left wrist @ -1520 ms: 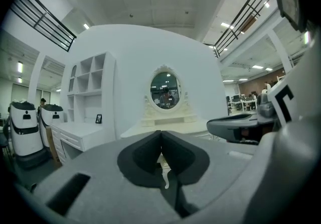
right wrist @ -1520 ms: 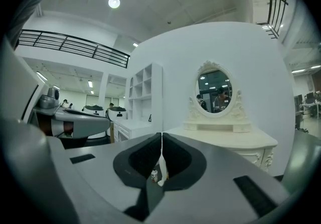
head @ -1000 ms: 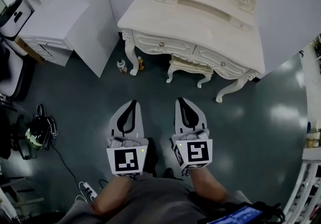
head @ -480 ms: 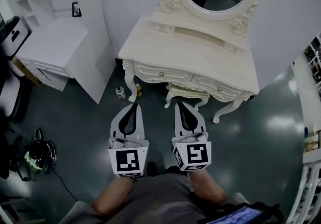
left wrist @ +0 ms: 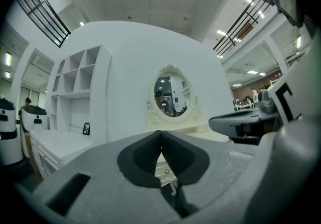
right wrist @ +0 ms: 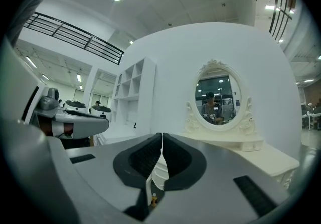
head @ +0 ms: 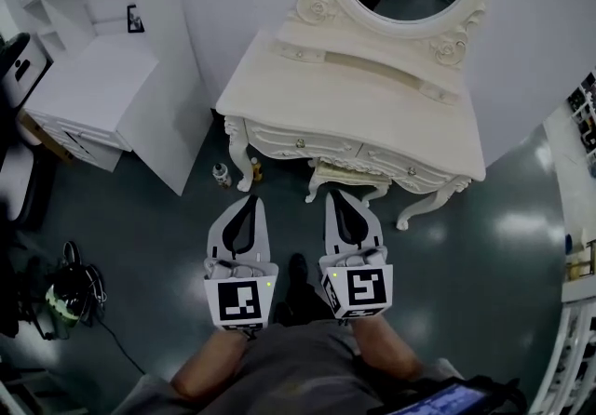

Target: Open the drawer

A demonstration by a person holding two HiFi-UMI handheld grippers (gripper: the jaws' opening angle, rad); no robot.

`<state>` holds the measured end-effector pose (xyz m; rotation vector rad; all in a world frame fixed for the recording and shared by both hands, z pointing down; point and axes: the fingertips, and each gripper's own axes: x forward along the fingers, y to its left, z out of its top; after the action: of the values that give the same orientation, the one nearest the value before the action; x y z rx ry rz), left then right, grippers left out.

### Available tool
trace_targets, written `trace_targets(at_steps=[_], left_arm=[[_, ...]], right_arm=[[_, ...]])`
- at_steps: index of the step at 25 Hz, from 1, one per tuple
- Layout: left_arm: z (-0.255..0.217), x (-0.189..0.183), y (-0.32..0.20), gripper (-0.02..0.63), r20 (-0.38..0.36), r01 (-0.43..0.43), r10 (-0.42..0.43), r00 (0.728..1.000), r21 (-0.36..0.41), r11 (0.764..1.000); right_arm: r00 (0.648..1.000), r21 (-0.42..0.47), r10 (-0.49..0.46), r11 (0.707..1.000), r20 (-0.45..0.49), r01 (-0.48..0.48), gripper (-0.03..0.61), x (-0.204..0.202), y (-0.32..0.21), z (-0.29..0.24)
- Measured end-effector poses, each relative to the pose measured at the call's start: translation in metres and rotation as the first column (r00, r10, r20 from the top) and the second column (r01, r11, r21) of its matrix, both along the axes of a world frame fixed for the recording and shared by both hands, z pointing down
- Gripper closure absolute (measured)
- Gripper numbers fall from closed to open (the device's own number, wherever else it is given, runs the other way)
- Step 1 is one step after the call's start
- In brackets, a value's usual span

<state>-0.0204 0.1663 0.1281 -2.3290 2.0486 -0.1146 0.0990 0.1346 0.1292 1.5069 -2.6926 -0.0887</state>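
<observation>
The approach is judged to be in hand: the left gripper (head: 248, 204) and right gripper (head: 338, 197) are held closed and empty, short of the drawer (head: 321, 145) under the dressing table's (head: 372, 97) front edge, and the jaws must be opened for its knob (head: 300, 143).

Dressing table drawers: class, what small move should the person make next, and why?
Probably carry the right tongs forward to the knob of the right-hand drawer, opening them on the way. That drawer looks closed; the right tongs and left tongs are shut, empty, and short of the dressing table.
</observation>
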Motion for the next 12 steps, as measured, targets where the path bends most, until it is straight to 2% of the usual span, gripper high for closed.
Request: trace_targets(at_steps=[3, 12], left_arm=[[0.009, -0.002, -0.019, 0.598, 0.014, -0.001, 0.001, 1.0, -0.019, 1.0], [0.051, 0.002, -0.093, 0.598, 0.032, 0.003, 0.002, 0.999, -0.142, 0.99]], right_arm=[[1.0, -0.025, 0.003, 1.0, 0.002, -0.003, 0.563, -0.002, -0.021, 0.01], [1.0, -0.132, -0.001, 0.991, 0.021, 0.004, 0.563, -0.004, -0.097, 0.06]])
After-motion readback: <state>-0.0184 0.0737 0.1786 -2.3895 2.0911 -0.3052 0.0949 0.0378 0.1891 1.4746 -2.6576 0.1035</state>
